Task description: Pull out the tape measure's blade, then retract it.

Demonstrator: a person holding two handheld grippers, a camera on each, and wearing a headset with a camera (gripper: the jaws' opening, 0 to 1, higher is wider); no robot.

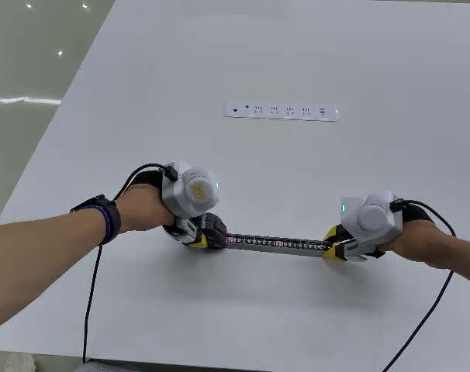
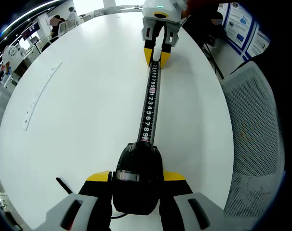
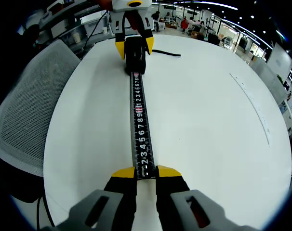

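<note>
The left gripper (image 1: pixel 198 237) at 9 o'clock clamps the case (image 2: pixel 137 178) as anchor — the right gripper (image 1: pixel 333 250) at 3 o'clock pinches the blade (image 1: pixel 278 244) tip, stretching it

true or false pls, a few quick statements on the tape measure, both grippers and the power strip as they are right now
1. The left gripper is shut on the tape measure's black case. True.
2. The blade is fully wound inside the case. False: it is pulled out and stretches from the case to the other gripper.
3. The right gripper is shut on the blade near its tip end. True.
4. The power strip lies under the blade, between the two grippers. False: it lies farther off on the white table, apart from the blade and both grippers.
</note>
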